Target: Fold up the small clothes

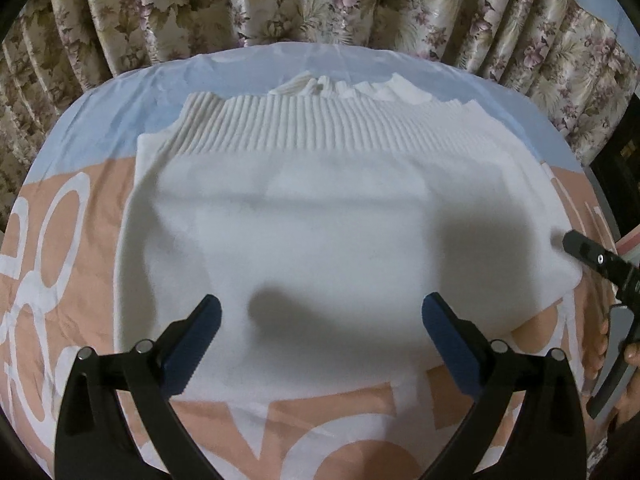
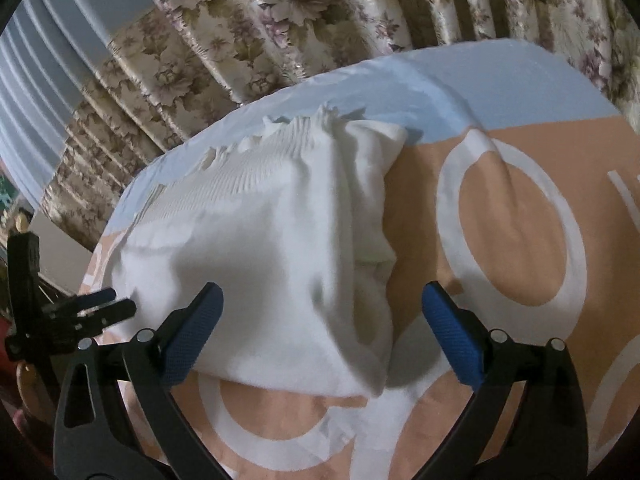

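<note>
A white knit garment (image 1: pixel 320 216) lies folded on the bed, its ribbed hem (image 1: pixel 320 128) at the far edge. My left gripper (image 1: pixel 322 320) hovers open over the garment's near part, with only cloth below its blue pads. One black finger (image 1: pixel 588 254) of the right gripper reaches the garment's right edge. In the right wrist view the garment (image 2: pixel 260 264) is bunched and wrinkled along its right side. My right gripper (image 2: pixel 322 312) stands open, straddling the near right corner without pinching it. The left gripper (image 2: pixel 118 302) shows at the left edge.
The bed sheet (image 1: pixel 80 264) is peach with large white shapes and a light-blue band at the far side. A floral curtain (image 1: pixel 320 4) hangs right behind the bed. A person's hand (image 1: pixel 600 344) holds the right gripper at the frame's right edge.
</note>
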Available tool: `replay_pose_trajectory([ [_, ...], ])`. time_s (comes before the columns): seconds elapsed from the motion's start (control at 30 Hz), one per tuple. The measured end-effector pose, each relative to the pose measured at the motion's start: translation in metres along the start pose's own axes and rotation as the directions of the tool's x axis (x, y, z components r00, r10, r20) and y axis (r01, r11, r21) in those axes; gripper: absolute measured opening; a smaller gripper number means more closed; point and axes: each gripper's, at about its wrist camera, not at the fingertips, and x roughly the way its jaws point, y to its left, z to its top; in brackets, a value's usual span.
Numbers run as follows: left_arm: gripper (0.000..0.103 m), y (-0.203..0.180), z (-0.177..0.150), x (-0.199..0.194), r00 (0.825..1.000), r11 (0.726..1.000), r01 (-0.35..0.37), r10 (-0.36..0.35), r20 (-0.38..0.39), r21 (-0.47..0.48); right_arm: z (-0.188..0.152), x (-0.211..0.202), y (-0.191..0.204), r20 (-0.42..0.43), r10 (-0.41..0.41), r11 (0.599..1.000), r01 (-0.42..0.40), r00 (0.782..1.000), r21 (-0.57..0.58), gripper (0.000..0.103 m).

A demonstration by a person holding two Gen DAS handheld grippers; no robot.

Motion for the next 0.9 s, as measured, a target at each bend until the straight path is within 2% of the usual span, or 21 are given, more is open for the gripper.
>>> replay_pose_trajectory([
  [0.13,0.101,-0.003,0.004,0.008,1.0,0.999,-0.024,0.024,-0.007,0.021,0.007,0.011,-0.004,-0.028,0.012,1.0,-0.012,1.0,-0.005,0.089],
  [0.33,0.101,-0.001,0.011,0.021,0.999,0.999,-0.041,0.042,-0.022,0.018,0.012,0.022,0.001,-0.033,-0.002,0.998,0.0,0.999,-0.055,0.088],
  [0.4,0.101,-0.003,0.014,0.025,0.998,0.999,-0.048,0.048,-0.027,0.012,0.015,0.027,0.005,-0.04,-0.015,0.996,0.012,0.999,-0.089,0.085],
  [0.47,0.101,-0.006,0.018,0.027,0.998,0.999,-0.052,0.053,-0.029,0.009,0.018,0.032,0.009,-0.05,-0.028,0.993,0.022,0.998,-0.117,0.076],
  [0.57,0.101,-0.013,0.024,0.031,0.997,0.997,-0.073,0.074,-0.022,0.018,0.024,0.036,0.008,-0.059,-0.026,0.993,0.019,0.998,-0.117,0.07],
  [0.8,0.101,-0.026,0.029,0.046,0.99,0.989,-0.135,0.137,-0.022,0.062,0.04,0.047,0.005,-0.077,0.0,0.996,-0.007,0.997,-0.094,0.065],
  [0.9,0.102,-0.025,0.029,0.047,0.99,0.989,-0.137,0.138,-0.023,0.053,0.041,0.048,0.008,-0.088,-0.003,0.996,-0.006,0.996,-0.091,0.045],
])
